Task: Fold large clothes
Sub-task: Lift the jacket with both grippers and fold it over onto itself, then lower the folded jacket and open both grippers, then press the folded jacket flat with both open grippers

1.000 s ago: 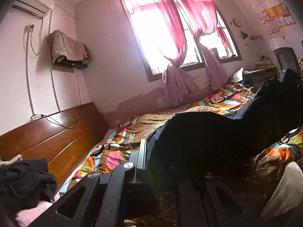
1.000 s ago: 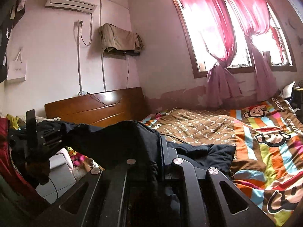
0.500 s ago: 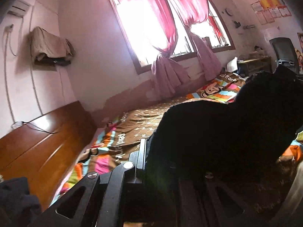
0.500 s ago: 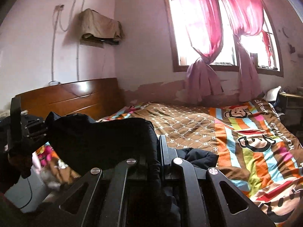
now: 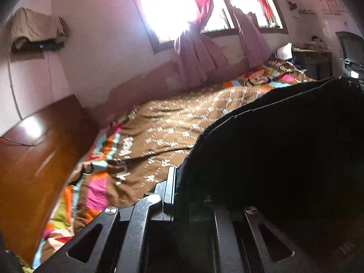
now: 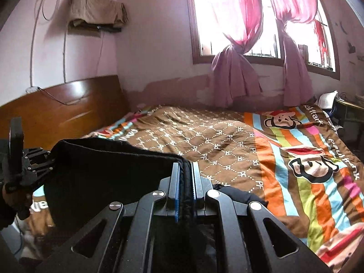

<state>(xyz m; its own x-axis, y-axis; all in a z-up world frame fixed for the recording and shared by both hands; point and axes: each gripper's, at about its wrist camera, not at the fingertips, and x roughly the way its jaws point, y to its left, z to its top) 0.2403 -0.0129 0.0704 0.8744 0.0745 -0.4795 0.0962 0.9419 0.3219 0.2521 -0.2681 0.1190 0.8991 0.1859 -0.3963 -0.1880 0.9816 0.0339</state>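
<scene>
both grippers, left [image 6: 51,159] and right [image 6: 185,177], clamped on taut black garment [image 6: 109,173] above "pf"-printed bedspread [image 6: 227,141].

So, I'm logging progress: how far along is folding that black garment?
Early. The large black fabric garment is doubled over and held taut above the patterned brown bedspread, right gripper and left gripper each clamping an end. Laying it down and further folds remain.
</scene>
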